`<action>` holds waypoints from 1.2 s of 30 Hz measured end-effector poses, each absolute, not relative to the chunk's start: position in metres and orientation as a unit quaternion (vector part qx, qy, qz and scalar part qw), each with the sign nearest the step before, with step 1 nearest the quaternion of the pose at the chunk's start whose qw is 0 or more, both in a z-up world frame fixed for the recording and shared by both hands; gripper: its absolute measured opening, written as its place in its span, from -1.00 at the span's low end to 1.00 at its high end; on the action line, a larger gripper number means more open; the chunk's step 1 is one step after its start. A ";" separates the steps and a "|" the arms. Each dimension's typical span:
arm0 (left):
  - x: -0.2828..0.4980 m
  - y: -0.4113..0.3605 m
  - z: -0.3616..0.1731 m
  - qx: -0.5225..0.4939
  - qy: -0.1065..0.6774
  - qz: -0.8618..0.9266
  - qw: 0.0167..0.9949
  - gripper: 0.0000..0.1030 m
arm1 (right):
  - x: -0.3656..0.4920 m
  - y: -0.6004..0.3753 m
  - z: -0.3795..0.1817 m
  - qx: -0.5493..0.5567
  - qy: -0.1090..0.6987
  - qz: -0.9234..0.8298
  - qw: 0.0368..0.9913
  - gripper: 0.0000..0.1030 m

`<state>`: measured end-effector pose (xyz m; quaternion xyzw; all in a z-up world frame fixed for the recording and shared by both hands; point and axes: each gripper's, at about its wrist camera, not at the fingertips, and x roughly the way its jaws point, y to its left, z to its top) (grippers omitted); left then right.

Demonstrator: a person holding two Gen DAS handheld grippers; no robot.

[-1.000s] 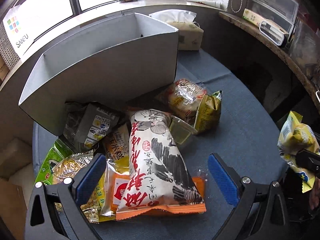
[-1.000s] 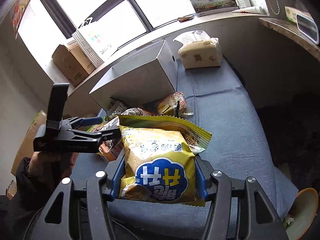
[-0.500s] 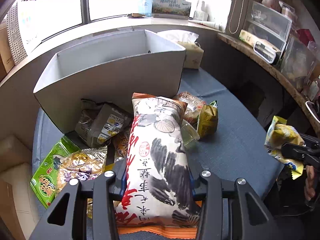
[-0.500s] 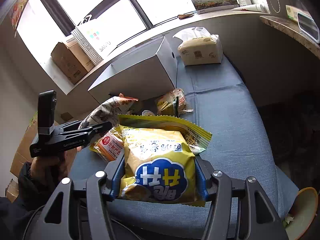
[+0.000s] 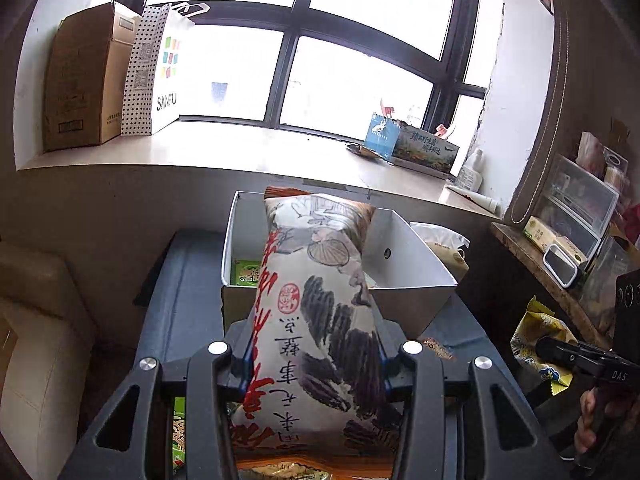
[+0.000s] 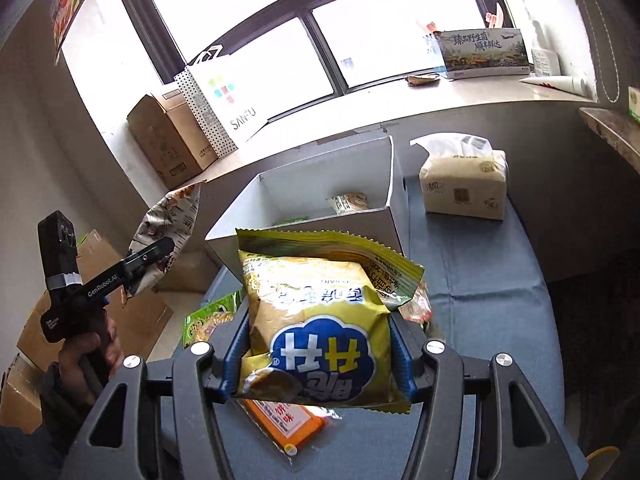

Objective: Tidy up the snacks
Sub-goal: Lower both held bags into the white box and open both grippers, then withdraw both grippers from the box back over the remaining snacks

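Note:
My left gripper is shut on a long white snack bag with ink drawings and red characters. It holds the bag lifted, in front of the open grey box. In the right wrist view the same bag hangs in the left gripper, left of the box. My right gripper is shut on a yellow chip bag with a blue cloud logo, held above the blue cloth. A green packet and a pale packet lie inside the box.
An orange packet and a green packet lie on the blue cloth under my right gripper. A tissue pack stands right of the box. Cardboard boxes and a paper bag stand on the window sill.
My left gripper closed on the white snack bag and lifted it off the pile up toward the grey box. My right gripper moved forward a little with the yellow bag.

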<state>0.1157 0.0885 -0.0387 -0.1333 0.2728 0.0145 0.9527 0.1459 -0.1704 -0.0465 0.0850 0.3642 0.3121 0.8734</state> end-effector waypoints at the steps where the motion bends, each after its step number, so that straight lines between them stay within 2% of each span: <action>1: 0.123 0.092 -0.036 -0.135 0.271 0.018 0.953 -0.06 | 0.156 -0.161 -0.042 0.084 0.360 0.316 0.874 0.23; 10: 0.224 0.108 -0.027 -0.110 0.303 0.044 0.946 -0.06 | 0.259 -0.085 -0.013 0.063 0.335 0.278 0.898 0.24; 17: 0.278 0.120 -0.043 -0.120 0.348 0.056 0.928 0.00 | 0.322 -0.050 -0.027 0.020 0.362 0.249 0.898 0.25; 18: 0.280 0.117 -0.044 -0.106 0.347 0.061 0.930 0.09 | 0.328 -0.048 -0.031 0.021 0.370 0.252 0.894 0.30; 19: 0.283 0.117 -0.045 -0.098 0.348 0.064 0.930 0.46 | 0.332 -0.047 -0.035 0.024 0.377 0.256 0.890 0.56; 21: 0.287 0.118 -0.050 -0.092 0.366 0.074 0.923 1.00 | 0.340 -0.047 -0.044 0.031 0.400 0.247 0.882 1.00; 28: 0.267 0.130 -0.050 -0.099 0.354 0.071 0.927 1.00 | 0.336 -0.065 -0.060 0.030 0.406 0.224 0.885 1.00; 36: 0.230 0.123 -0.033 -0.096 0.337 0.054 0.935 1.00 | 0.304 -0.082 -0.034 0.051 0.353 0.241 0.903 1.00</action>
